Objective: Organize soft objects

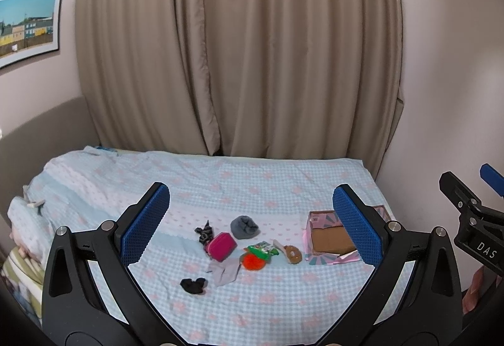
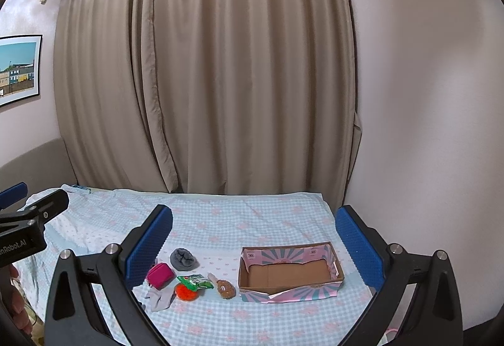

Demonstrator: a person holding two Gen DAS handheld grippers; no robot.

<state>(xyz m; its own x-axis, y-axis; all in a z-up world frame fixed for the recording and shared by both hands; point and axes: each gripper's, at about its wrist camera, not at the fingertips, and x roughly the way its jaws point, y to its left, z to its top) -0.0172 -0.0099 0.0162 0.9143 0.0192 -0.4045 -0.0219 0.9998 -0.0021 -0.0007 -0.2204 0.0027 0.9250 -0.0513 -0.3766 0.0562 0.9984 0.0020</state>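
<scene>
Both wrist cameras looked forward and slightly downward from well back, facing the curtain (image 1: pixel 239 43), and shared the bed (image 1: pixel 283 182) and cardboard box (image 2: pixel 288 273).

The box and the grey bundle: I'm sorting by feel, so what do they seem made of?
The box looks like cardboard: matte brown floor, printed pink-and-teal paper walls, creased flaps. The grey bundle looks like soft knit fabric, perhaps a rolled sock: folds, no shine.
</scene>
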